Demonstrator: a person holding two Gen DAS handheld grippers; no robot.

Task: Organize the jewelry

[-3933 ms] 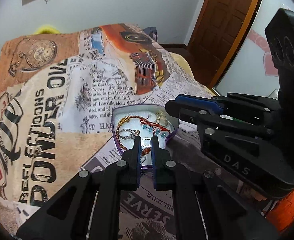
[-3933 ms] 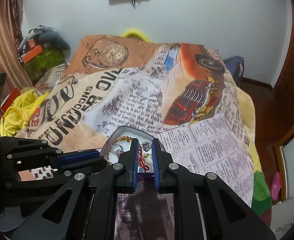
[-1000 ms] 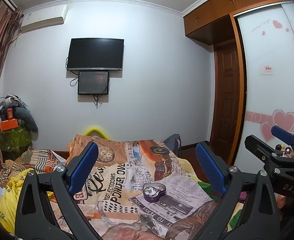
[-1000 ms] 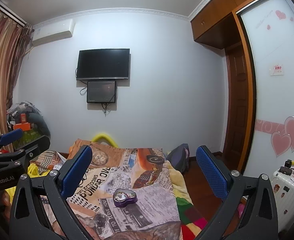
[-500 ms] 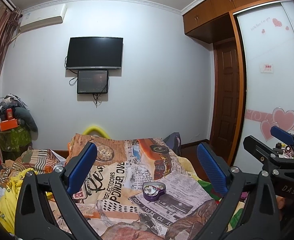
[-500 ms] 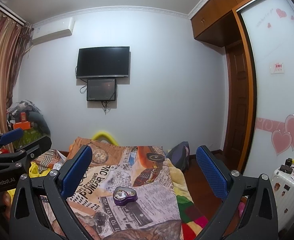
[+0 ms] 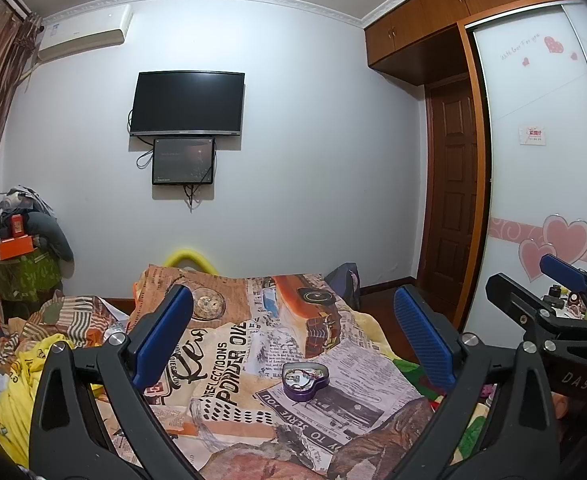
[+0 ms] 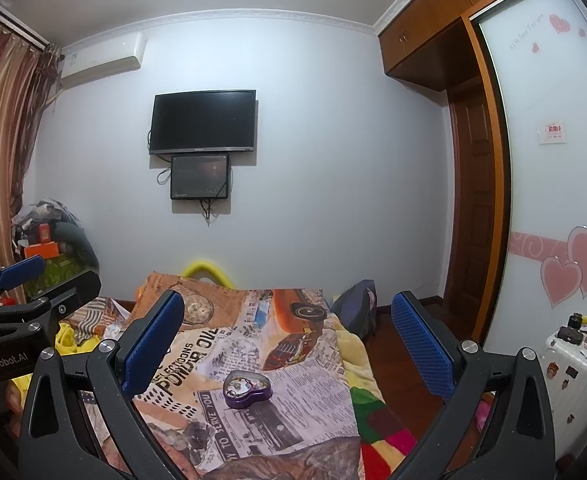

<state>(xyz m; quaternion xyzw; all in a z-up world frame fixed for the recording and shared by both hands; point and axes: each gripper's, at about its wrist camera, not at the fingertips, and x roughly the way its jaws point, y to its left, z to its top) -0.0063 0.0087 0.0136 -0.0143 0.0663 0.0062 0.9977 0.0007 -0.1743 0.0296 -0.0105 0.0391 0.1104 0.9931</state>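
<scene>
Both my left claw (image 7: 293,344) and right claw (image 8: 289,340) gape empty; jewelry sits in heart-shaped tin (image 7: 305,381) on bed (image 7: 373,384); looks finished.

A newsprint-patterned blanket (image 7: 221,360) covers the bed (image 8: 357,356); an open heart-shaped tin (image 7: 305,376) sits on it, yellow cloth (image 7: 17,376) left of the tin.

My matt black plastic fingers (image 7: 85,376) carry ribbed blue pads (image 8: 421,344), while the glossy purple metal tin (image 8: 247,390) sits on soft printed cloth bedspread (image 7: 229,352) near a varnished wood door (image 7: 451,216).
</scene>
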